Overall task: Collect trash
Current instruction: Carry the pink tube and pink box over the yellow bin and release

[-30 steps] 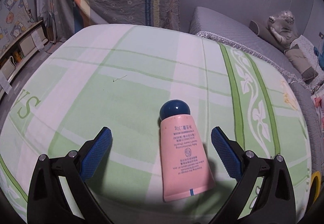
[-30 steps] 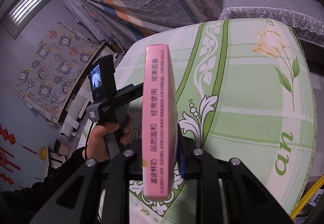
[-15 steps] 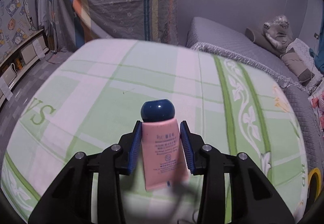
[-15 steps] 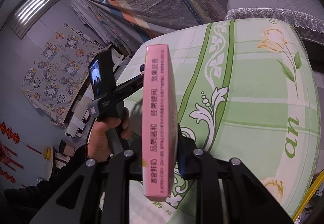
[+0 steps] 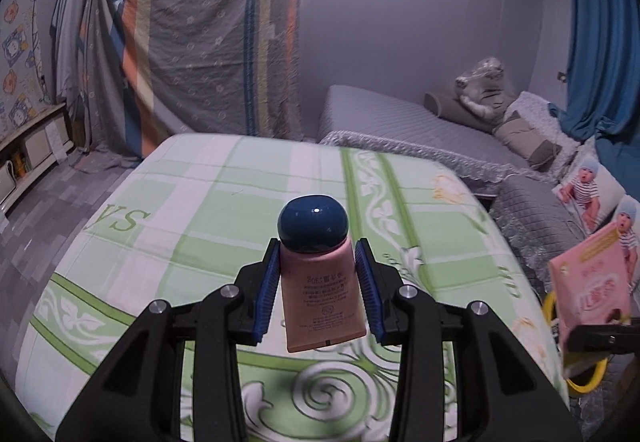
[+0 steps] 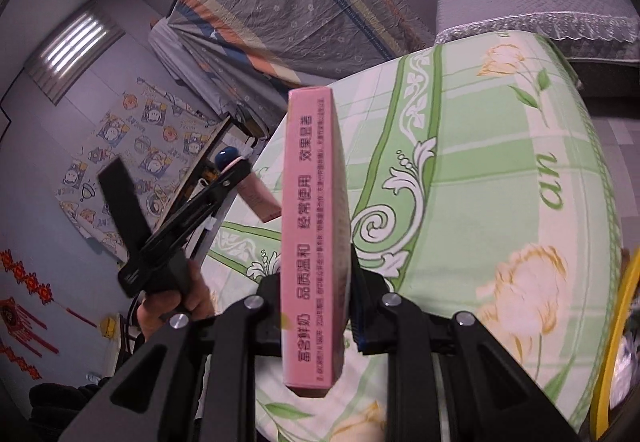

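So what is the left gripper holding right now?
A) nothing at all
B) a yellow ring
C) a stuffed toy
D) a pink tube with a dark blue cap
D: in the left wrist view the left gripper has its blue pads pressed on both sides of the pink tube with the blue cap.

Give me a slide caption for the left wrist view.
Left claw grips a pink tube above the green bedspread.
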